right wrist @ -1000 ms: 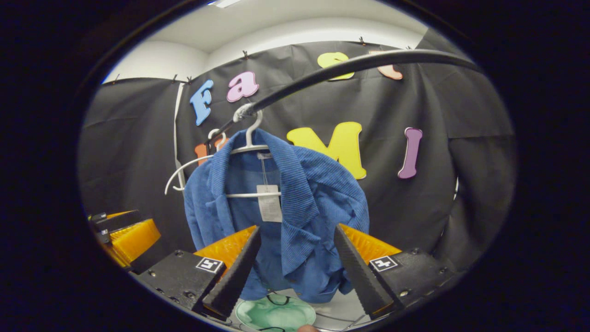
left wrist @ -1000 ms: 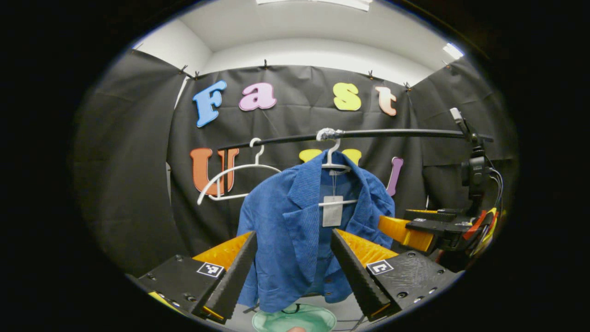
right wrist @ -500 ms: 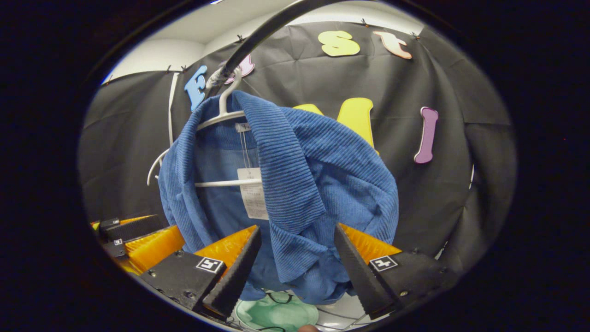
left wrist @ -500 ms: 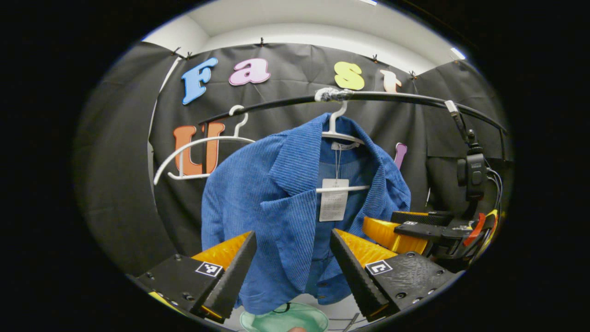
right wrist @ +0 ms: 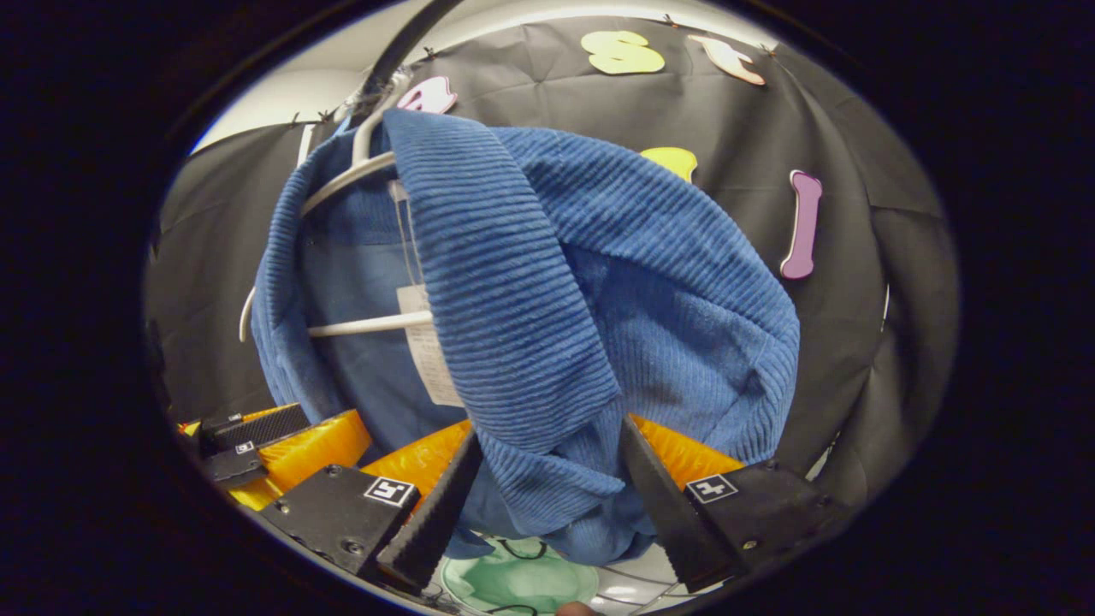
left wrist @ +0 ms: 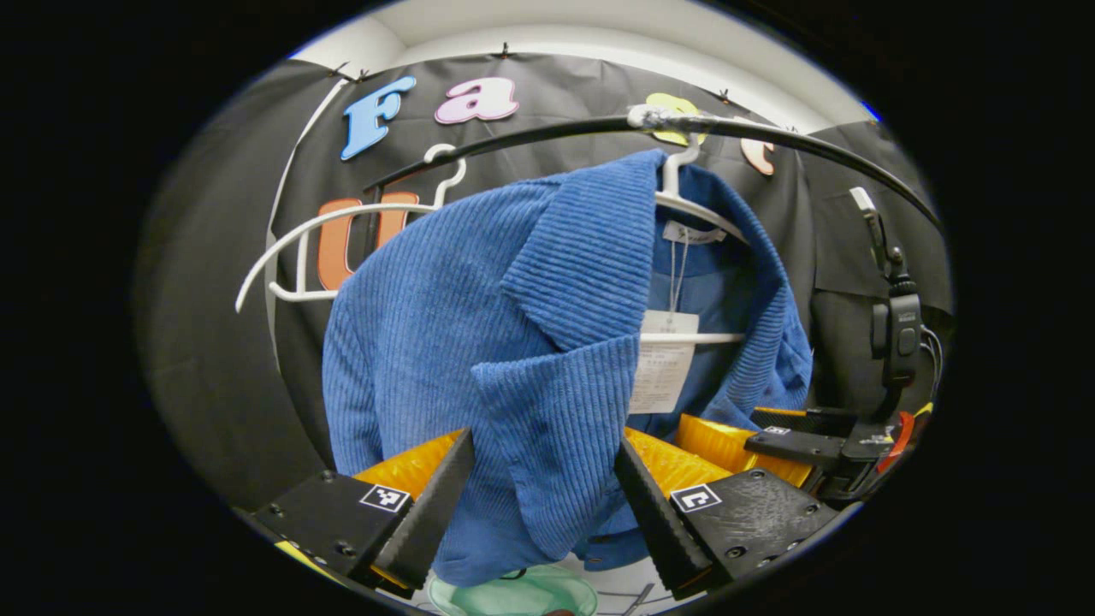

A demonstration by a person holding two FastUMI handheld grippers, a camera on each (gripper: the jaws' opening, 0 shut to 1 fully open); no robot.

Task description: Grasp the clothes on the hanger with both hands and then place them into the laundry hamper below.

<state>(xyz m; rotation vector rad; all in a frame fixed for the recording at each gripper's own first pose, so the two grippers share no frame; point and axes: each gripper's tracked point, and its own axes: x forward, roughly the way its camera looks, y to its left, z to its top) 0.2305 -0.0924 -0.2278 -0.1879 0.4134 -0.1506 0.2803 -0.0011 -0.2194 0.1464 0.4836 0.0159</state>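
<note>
A blue ribbed jacket point(left wrist: 479, 325) point(right wrist: 599, 291) hangs on a white hanger point(left wrist: 684, 201) point(right wrist: 359, 167) from a black rail point(left wrist: 770, 133). A paper tag point(left wrist: 660, 368) dangles inside its collar. My left gripper point(left wrist: 539, 488) is open, its fingers standing on either side of the jacket's left front panel. My right gripper point(right wrist: 547, 488) is open too, straddling the right lapel's lower edge. The right gripper point(left wrist: 796, 441) also appears in the left gripper view, and the left gripper point(right wrist: 274, 441) in the right gripper view. Below, a pale green hamper point(left wrist: 513, 595) point(right wrist: 517, 582) peeks out.
An empty white hanger point(left wrist: 334, 248) hangs on the rail to the jacket's left. A black device with cables point(left wrist: 894, 334) is mounted at the right of the rail. Black cloth walls close in the booth behind.
Both grippers have moved closer to the jacket, which now looks much larger. The fabric now lies between each gripper's open fingers.
</note>
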